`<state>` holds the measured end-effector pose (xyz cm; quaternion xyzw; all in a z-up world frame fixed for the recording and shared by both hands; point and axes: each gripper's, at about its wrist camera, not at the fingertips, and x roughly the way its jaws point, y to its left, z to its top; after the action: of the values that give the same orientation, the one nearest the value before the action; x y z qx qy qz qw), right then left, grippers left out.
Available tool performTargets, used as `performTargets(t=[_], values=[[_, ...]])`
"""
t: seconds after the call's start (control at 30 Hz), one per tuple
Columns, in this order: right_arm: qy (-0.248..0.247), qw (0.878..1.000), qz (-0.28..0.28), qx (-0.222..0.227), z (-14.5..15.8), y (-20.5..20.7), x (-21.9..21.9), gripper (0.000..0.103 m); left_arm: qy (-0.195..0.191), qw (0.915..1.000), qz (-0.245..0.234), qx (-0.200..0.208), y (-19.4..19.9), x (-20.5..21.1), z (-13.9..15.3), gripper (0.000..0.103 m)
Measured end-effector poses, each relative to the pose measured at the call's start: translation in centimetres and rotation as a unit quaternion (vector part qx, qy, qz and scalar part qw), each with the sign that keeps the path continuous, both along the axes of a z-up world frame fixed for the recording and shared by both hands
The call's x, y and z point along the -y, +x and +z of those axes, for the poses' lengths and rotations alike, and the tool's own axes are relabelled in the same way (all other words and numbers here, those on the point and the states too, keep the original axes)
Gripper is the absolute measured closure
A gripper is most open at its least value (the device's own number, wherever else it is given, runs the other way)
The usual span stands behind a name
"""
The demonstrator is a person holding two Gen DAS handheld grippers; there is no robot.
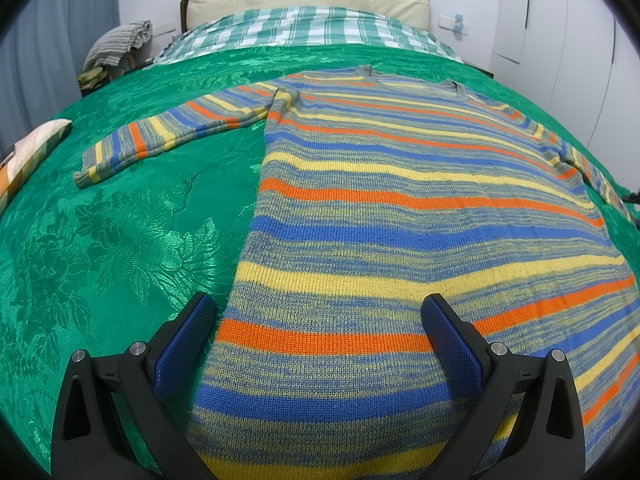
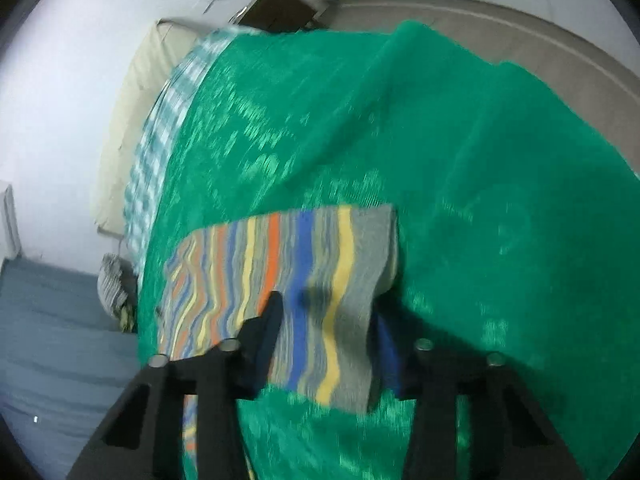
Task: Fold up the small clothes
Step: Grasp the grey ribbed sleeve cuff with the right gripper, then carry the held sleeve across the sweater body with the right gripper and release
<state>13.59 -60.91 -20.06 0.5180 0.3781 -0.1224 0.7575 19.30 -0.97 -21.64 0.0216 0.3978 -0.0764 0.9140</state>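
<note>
Hovering my left tongs wide open and empty over the striped knitted sweater, flat on the green bedspread; my right tongs (blurred) straddle its right sleeve cuff, grip uncertain, sleeve running leftward.

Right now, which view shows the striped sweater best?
The left wrist view: the striped sweater lies spread on the green bedspread, body, neckline and one sleeve sharp. The right wrist view is motion-blurred and shows only a sleeve end between the right tool's fingers.
</note>
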Motion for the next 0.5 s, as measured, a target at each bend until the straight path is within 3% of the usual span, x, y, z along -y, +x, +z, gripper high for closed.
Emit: performTargets(t=[0.1, 0.17, 0.2, 0.27, 0.33, 0.4, 0.5], values=[[0.015, 0.999, -0.032, -0.012, -1.5, 0.5, -0.1, 0.098, 0.000, 1.0000, 0.000, 0.000, 0.0, 0.0, 0.0, 0.000], [0.020, 0.999, -0.040, -0.018, -1.7, 0.7, 0.1, 0.101, 0.000, 1.0000, 0.000, 0.000, 0.0, 0.0, 0.0, 0.000], [-0.003, 0.999, -0.045, -0.026, -0.6, 1.2, 0.2, 0.101, 0.000, 1.0000, 0.000, 0.000, 0.0, 0.0, 0.0, 0.000], [-0.069, 0.996, -0.034, -0.040, 2.3, 2.3, -0.5, 0.100, 0.000, 1.0000, 0.000, 0.000, 0.0, 0.0, 0.0, 0.000], [-0.161, 0.986, 0.000, -0.043, 6.9, 4.8, -2.3, 0.100, 0.000, 1.0000, 0.000, 0.000, 0.0, 0.0, 0.0, 0.000], [-0.247, 0.967, 0.049, -0.031, 12.2, 8.2, -5.5, 0.100, 0.000, 1.0000, 0.000, 0.000, 0.0, 0.0, 0.0, 0.000], [-0.310, 0.942, 0.129, 0.006, 18.1, 13.3, -11.8, 0.100, -0.001, 1.0000, 0.000, 0.000, 0.0, 0.0, 0.0, 0.000]])
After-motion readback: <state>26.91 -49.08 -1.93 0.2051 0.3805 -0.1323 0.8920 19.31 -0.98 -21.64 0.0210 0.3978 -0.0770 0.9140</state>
